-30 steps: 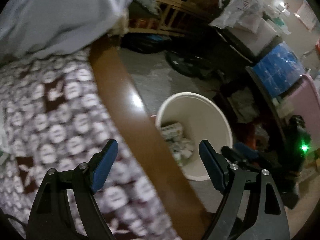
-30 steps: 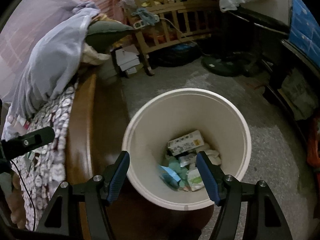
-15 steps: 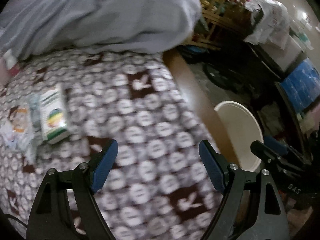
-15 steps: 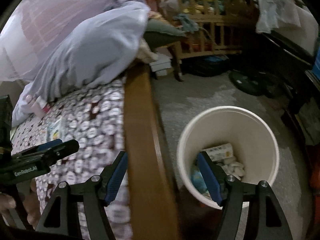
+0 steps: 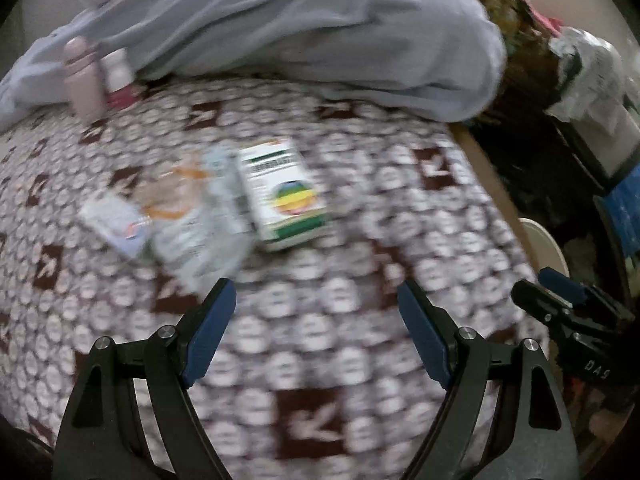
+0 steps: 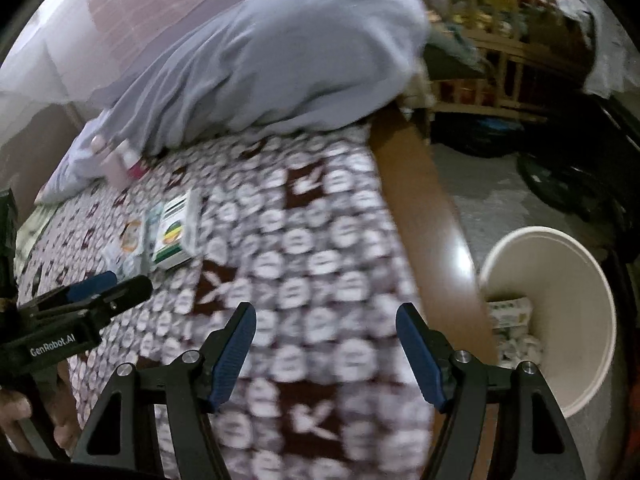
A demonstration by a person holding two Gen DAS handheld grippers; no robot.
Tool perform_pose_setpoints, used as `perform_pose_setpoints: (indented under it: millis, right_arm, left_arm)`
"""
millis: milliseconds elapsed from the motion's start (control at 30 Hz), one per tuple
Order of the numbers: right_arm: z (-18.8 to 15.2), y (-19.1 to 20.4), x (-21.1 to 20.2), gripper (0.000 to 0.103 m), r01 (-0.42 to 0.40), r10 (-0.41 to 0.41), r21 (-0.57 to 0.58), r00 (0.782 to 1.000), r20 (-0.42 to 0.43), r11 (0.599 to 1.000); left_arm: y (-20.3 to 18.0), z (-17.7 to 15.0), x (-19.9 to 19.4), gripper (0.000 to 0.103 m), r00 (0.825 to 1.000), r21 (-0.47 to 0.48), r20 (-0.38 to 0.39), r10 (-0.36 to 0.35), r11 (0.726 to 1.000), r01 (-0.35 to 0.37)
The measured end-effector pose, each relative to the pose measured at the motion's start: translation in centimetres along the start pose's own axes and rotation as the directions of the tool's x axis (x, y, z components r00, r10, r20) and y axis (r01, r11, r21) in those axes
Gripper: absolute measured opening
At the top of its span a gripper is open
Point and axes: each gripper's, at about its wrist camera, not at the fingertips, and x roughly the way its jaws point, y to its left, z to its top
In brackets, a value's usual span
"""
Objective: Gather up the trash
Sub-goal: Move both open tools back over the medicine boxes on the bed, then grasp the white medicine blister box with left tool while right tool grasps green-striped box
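Observation:
A white and green box (image 5: 282,190) lies on the brown patterned bedspread (image 5: 320,340), with flat wrappers (image 5: 176,216) just left of it. My left gripper (image 5: 316,304) is open and empty, hovering short of the box. My right gripper (image 6: 326,328) is open and empty over the bedspread; the box (image 6: 174,236) is far to its left. The left gripper (image 6: 92,286) shows at the left edge of the right wrist view. A white bin (image 6: 576,320) with trash inside stands on the floor right of the bed.
A grey-blue blanket (image 5: 300,20) is heaped at the back of the bed. Two bottles (image 5: 98,76) lie by it. The brown wooden bed rail (image 6: 424,200) separates bed and bin. Wooden crib and cluttered shelves (image 6: 500,40) stand beyond.
Both grippers have swung left from above the bin to over the bed. The box and wrappers have come into the middle of the left wrist view. Both stay open.

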Motion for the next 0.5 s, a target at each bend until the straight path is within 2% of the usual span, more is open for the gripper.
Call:
perform_pose_setpoints:
  millis: [300,500]
  right_arm:
    - [1.3,5.9,4.3,0.070,-0.064,0.060,-0.081,0.997,-0.056,0.995]
    - [4.0,10.1,7.9,0.070,-0.103,0.090,-0.143,0.991,-0.094,0.984]
  left_arm:
    - [9.5,-0.7,-0.1,0.083,0.995,-0.102,-0.032,0.098,0.990,-0.101]
    - [15.3,0.0,0.3,0.083,0.990,-0.214,-0.050,0.134,0.966,-0.142]
